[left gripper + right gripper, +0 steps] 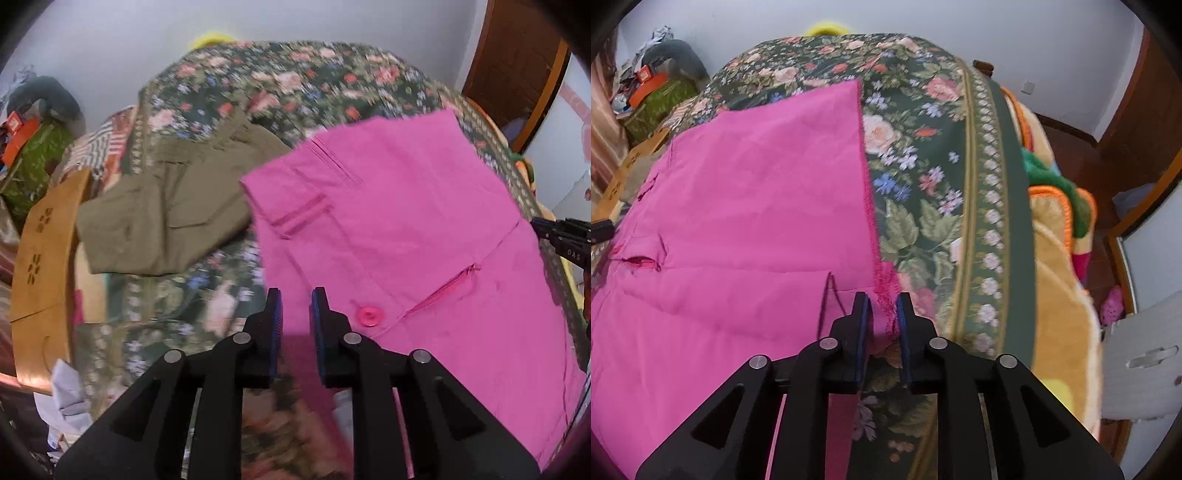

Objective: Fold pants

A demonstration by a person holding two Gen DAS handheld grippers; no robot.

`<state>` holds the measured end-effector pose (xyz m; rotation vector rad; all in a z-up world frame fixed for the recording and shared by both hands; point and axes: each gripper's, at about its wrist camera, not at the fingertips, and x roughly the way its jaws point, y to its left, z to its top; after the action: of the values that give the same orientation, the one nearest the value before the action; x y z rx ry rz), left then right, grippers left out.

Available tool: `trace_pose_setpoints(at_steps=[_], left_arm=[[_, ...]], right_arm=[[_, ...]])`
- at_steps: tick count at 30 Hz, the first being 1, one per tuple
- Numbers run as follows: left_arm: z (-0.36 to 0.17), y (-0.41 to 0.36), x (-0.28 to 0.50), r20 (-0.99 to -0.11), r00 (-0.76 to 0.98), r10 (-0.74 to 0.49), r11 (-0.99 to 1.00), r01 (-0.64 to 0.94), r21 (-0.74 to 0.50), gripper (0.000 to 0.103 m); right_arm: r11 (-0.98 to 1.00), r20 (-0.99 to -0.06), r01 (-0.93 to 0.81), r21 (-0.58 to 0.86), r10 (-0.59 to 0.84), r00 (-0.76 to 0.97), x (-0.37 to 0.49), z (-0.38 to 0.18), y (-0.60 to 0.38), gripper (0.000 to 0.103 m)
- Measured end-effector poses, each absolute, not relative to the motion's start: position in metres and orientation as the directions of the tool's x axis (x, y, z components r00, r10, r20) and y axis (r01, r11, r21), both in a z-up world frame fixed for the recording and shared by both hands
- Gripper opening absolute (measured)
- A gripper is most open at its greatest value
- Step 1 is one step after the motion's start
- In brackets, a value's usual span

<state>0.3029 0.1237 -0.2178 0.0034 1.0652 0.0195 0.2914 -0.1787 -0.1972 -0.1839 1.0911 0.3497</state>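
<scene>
A: What did each hand-held gripper have?

B: The left hand-held gripper point(297, 295) stood slightly apart over the waist edge, pinching nothing visible. The right hand-held gripper point(882, 299) straddled the frayed hem, not clamped.

A: Progress?

B: The pink pants point(406, 221) lay doubled once on the floral bed point(923, 184); further folds remained. Olive pants point(166, 206) lay beside. Only "DAS" was legible.

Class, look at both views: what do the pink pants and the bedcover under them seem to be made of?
Pink pants: thin woven cloth, probably cotton, matte; soft creases, and threads fraying along one edge. Bedcover: heavier woven or printed fabric, matte floral pattern with a border band; the fibre cannot be told.
</scene>
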Motion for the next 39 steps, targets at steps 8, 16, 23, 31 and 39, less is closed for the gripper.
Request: trace_pose_setpoints(at_steps=[8, 16, 23, 31, 39], left_arm=[[-0.195, 0.160, 0.325, -0.829, 0.557, 0.035, 0.995, -0.093, -0.020, 0.060], [-0.225, 0.172, 0.374, -0.837, 0.547, 0.015, 0.993, -0.107, -0.053, 0.060], [-0.261, 0.178, 0.402, -0.880, 0.469, -0.072, 0.990, -0.073, -0.120, 0.060], [-0.274, 0.181, 0.416, -0.868, 0.462, -0.180, 0.971, -0.055, -0.231, 0.035], [-0.275, 0.172, 0.423, -0.877, 0.462, -0.130, 0.979, -0.081, -0.188, 0.004]], right_arm=[[0.935, -0.827, -0.349, 0.059, 0.242, 0.508, 0.303, -0.148, -0.177, 0.062], [0.905, -0.799, -0.425, 0.023, 0.272, 0.537, 0.345, -0.140, -0.133, 0.078], [0.900, -0.802, -0.436, 0.010, 0.268, 0.534, 0.393, -0.167, -0.108, 0.078], [0.905, -0.818, -0.396, 0.155, 0.342, 0.462, 0.434, -0.194, -0.100, 0.060], [0.906, -0.802, -0.404, 0.126, 0.333, 0.496, 0.433, -0.191, -0.089, 0.014]])
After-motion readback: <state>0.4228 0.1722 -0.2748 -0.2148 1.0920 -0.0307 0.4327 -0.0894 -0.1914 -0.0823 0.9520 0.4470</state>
